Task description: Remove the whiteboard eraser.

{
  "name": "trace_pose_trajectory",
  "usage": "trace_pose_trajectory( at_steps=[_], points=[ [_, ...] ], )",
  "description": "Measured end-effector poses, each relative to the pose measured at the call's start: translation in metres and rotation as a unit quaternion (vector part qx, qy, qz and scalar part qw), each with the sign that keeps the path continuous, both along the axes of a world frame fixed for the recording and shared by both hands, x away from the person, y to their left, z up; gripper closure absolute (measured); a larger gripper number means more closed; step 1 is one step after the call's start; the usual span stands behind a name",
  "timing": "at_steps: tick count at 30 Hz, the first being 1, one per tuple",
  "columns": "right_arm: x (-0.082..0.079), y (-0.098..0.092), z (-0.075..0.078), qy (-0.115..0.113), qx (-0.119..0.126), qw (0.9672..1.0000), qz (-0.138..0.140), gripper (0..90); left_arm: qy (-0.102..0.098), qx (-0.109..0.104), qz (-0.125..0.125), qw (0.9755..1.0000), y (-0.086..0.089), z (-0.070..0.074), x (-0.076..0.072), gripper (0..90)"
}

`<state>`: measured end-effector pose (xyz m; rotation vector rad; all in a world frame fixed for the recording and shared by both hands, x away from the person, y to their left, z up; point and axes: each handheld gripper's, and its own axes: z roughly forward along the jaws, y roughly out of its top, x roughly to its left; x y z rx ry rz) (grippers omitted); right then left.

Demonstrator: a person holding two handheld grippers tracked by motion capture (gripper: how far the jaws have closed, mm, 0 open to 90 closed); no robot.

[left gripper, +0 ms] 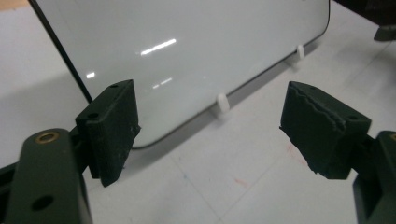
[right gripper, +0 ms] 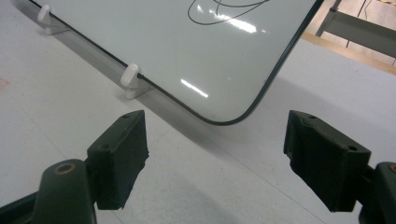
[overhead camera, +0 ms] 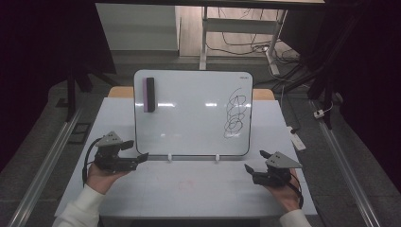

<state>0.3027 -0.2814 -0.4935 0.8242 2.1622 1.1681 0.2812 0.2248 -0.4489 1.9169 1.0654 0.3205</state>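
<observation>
Clearly both claws stand wide open with nothing between their jaws: the left gripper (overhead camera: 140,152) hovers just beside the lower left corner of the whiteboard (overhead camera: 189,127), the right gripper (overhead camera: 254,161) near its lower right. The eraser (overhead camera: 150,94) sits upright at the board's upper left, up and ahead of the left gripper, the nearer one. The scribble (overhead camera: 235,115) is cut off in the right gripper view

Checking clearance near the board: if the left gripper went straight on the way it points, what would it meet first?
Probably the whiteboard: the left gripper, jaws open and empty, aims at its lower edge near a white support clip. Depth is hard to judge.
</observation>
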Motion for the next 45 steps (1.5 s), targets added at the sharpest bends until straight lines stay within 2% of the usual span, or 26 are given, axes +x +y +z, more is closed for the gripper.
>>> trace_pose_trajectory(
  at_steps=[4, 15, 21, 31, 38, 43, 45],
  points=[
    [0.000, 0.000, -0.001, 0.000, -0.001, 1.0000, -0.001, 21.3, -0.002, -0.001, 0.005, 1.0000, -0.003, 0.007, 0.006, 22.3],
    [0.001, 0.002, -0.006, 0.008, -0.008, 0.9999, -0.001, 21.3, -0.015, 0.006, 0.031, 0.9994, -0.009, 0.028, 0.036, 25.4],
    [0.001, 0.002, -0.008, 0.009, -0.013, 0.9999, -0.001, 21.4, -0.026, -0.002, 0.051, 0.9983, -0.007, 0.039, 0.049, 27.1],
    [0.001, 0.002, -0.009, 0.010, -0.014, 0.9998, -0.002, 21.5, -0.039, 0.000, 0.061, 0.9974, -0.014, 0.053, 0.067, 29.8],
    [0.002, 0.002, -0.009, 0.011, -0.013, 0.9998, -0.004, 21.6, -0.050, 0.000, 0.081, 0.9955, -0.015, 0.062, 0.082, 32.4],
    [0.001, 0.002, -0.009, 0.011, -0.013, 0.9998, -0.004, 21.6, -0.051, 0.004, 0.097, 0.9940, -0.014, 0.065, 0.091, 35.1],
    [0.001, 0.001, -0.009, 0.010, -0.013, 0.9998, -0.005, 21.7, -0.052, 0.005, 0.102, 0.9935, -0.015, 0.065, 0.093, 39.1]
  ],
)
